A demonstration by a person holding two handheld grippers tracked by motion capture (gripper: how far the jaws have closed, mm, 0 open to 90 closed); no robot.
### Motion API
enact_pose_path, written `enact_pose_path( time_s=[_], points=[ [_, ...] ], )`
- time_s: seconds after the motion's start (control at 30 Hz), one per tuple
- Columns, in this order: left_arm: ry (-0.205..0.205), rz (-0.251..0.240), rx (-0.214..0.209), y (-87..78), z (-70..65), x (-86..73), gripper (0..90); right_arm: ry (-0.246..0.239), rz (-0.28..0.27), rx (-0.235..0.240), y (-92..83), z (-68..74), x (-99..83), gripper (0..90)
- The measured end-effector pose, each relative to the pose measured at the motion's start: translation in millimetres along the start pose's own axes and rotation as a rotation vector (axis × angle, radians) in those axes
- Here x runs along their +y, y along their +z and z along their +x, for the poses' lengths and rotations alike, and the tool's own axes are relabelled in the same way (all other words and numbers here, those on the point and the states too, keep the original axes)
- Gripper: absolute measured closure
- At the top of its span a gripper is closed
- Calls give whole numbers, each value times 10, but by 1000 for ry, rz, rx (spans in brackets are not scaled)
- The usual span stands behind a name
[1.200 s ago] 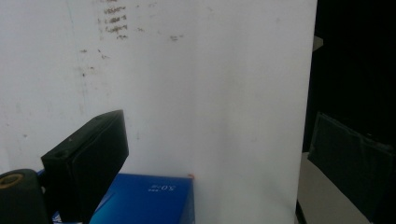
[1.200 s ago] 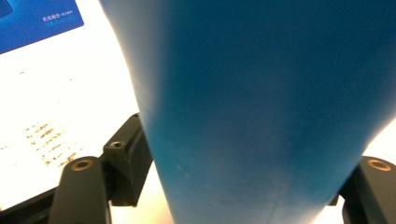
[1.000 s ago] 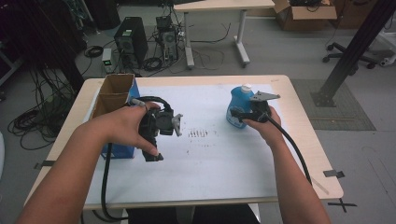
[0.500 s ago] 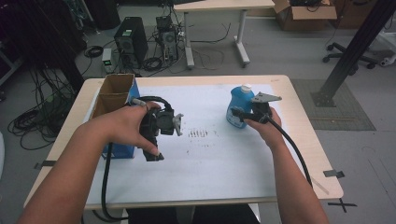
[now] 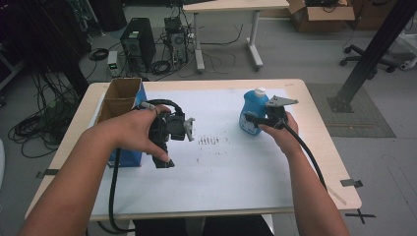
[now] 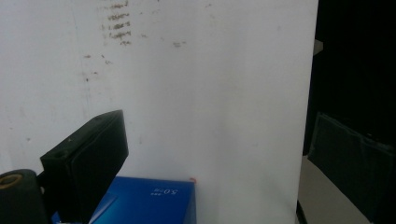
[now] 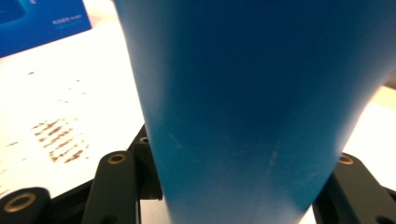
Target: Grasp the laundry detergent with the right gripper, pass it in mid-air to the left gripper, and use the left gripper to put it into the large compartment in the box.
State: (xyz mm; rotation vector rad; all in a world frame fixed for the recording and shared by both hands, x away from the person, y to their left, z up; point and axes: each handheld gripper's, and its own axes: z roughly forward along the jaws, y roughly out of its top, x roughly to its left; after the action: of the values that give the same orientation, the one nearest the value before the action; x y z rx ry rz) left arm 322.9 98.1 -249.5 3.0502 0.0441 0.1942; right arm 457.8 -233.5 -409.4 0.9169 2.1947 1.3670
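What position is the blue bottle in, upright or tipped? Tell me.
Upright. In the high view the blue bottle stands on the white table cover with its white cap on top, the right gripper clamped on its body.

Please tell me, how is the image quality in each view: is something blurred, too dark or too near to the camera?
High view: even light, sharp, no glare. Right gripper view: the blue bottle is very near and soft, its upper part in shade. Left gripper view: the white sheet is bright, the right edge is almost black, and the near jaw is blurred.
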Motion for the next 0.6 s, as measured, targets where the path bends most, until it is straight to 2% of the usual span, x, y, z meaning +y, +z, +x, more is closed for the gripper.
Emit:
enact_pose_path(
  time_s=[0.13, 0.27, 0.47, 0.6],
  points=[
    [-2, 0, 4, -23, 23, 5, 50, -29, -5, 11, -118, 3, 138, 458],
    [-13, 6, 9, -50, 54, 11, 49, -50, -15, 43, -260, 2, 300, 458],
    [-20, 3, 9, -90, 95, 22, 49, -79, -30, 121, -480, 25, 551, 458],
    [-25, 5, 7, -125, 119, 28, 48, -129, -13, 168, -606, 83, 712, 458]
  ],
)
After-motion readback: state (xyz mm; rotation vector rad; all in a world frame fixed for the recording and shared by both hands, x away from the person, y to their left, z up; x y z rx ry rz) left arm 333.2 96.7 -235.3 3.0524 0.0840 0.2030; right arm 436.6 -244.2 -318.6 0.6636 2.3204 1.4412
